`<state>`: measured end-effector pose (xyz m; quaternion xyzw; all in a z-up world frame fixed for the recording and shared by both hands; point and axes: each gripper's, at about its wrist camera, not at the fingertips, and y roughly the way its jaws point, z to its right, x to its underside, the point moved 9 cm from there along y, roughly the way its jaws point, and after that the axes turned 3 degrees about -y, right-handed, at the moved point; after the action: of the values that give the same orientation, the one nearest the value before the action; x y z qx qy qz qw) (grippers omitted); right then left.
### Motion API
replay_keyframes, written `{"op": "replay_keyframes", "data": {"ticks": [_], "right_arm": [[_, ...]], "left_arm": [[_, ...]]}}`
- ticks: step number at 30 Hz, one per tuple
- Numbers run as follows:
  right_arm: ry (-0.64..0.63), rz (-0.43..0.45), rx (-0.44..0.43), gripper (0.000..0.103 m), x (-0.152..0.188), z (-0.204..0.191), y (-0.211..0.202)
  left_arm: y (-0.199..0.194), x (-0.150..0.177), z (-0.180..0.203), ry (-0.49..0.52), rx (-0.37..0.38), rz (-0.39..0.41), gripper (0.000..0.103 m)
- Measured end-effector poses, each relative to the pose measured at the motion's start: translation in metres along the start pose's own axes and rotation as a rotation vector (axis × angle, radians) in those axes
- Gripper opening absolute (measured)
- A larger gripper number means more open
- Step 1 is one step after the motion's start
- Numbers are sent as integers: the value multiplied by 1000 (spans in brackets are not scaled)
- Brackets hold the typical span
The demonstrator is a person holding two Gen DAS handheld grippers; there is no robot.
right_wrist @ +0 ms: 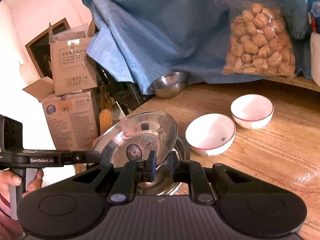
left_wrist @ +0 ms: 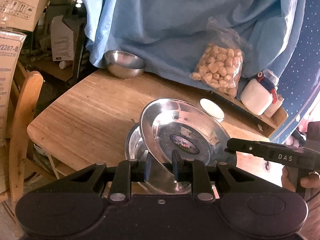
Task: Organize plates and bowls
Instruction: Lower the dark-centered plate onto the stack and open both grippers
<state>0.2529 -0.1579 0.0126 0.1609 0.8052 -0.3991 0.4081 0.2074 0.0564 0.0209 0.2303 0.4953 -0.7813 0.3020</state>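
Observation:
A shiny steel plate (left_wrist: 180, 124) with a sticker in its middle hangs tilted over a second steel dish (left_wrist: 134, 142) that rests on the wooden table (left_wrist: 80, 110). My left gripper (left_wrist: 161, 167) is shut on the plate's near rim, one pad on each face. My right gripper (left_wrist: 230, 147) comes in from the right and grips the opposite rim. In the right wrist view the plate (right_wrist: 140, 132) sits pinched in my right gripper (right_wrist: 162, 165), the left gripper (right_wrist: 99, 157) holds its left edge, and the lower dish (right_wrist: 180, 148) shows beneath.
A steel bowl (right_wrist: 170, 84) stands at the table's far edge under a blue cloth (left_wrist: 170, 20). Two white red-rimmed bowls (right_wrist: 210, 134) (right_wrist: 252, 110) sit to the right. A snack bag (right_wrist: 260, 46), a white jar (left_wrist: 258, 96), cardboard boxes (right_wrist: 72, 110) and a chair (left_wrist: 24, 120) surround the table.

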Motion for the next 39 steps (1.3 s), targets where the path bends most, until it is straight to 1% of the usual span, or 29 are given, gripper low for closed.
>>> {"op": "replay_keyframes", "data": {"ticks": [6, 10, 16, 21, 23, 27, 30, 35, 39], "right_arm": [[0, -31, -10, 16, 9, -1, 3], [-11, -53, 1, 16, 14, -1, 6], [-24, -87, -4, 16, 20, -1, 14], [-28, -96, -22, 16, 17, -1, 18], [-28, -102, -30, 16, 17, -2, 19], [-38, -111, -33, 16, 17, -3, 20], [-48, -119, -27, 16, 16, -4, 22], [-63, -138, -18, 16, 17, -5, 27], [-78, -139, -7, 16, 17, -4, 29]], "left_arm": [[6, 5, -5, 7, -12, -27, 23], [10, 9, -6, 17, -19, -47, 24], [18, 13, -13, 27, -49, -67, 24], [19, 10, -15, 41, -67, -60, 24], [20, 10, -16, 36, -80, -67, 24], [22, 9, -18, 31, -82, -79, 24], [24, 9, -19, 29, -88, -85, 25], [31, 14, -21, 23, -106, -130, 28], [31, 12, -21, 14, -100, -133, 28]]}}
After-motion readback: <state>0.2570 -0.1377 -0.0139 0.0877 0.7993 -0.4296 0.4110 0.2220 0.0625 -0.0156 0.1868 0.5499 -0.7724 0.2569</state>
